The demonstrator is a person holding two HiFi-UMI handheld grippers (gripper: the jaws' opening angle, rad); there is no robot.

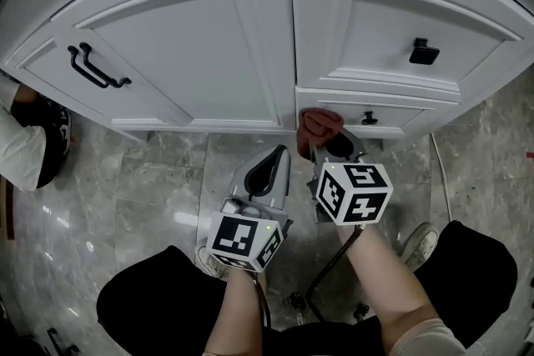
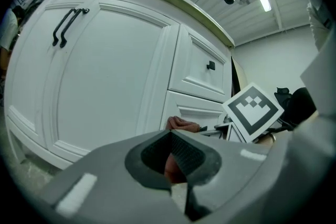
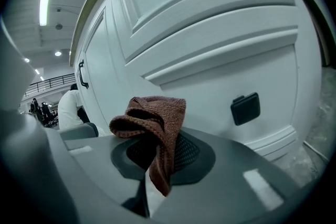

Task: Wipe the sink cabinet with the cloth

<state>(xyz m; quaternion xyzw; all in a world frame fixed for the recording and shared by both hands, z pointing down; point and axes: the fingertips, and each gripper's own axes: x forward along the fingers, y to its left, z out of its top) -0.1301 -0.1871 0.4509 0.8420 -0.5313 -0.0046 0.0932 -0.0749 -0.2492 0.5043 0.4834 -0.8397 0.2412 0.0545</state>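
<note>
Right tool [image 3: 157,157] pinched the cloth [image 3: 153,115] before the lower drawer [image 1: 392,114], right of center; pressing it flat in even strokes would wipe best. Left tool [image 1: 269,171] hung, jaws together, empty.

Grey marble floor [image 1: 125,179], ceiling strip light [image 3: 46,0]
</note>
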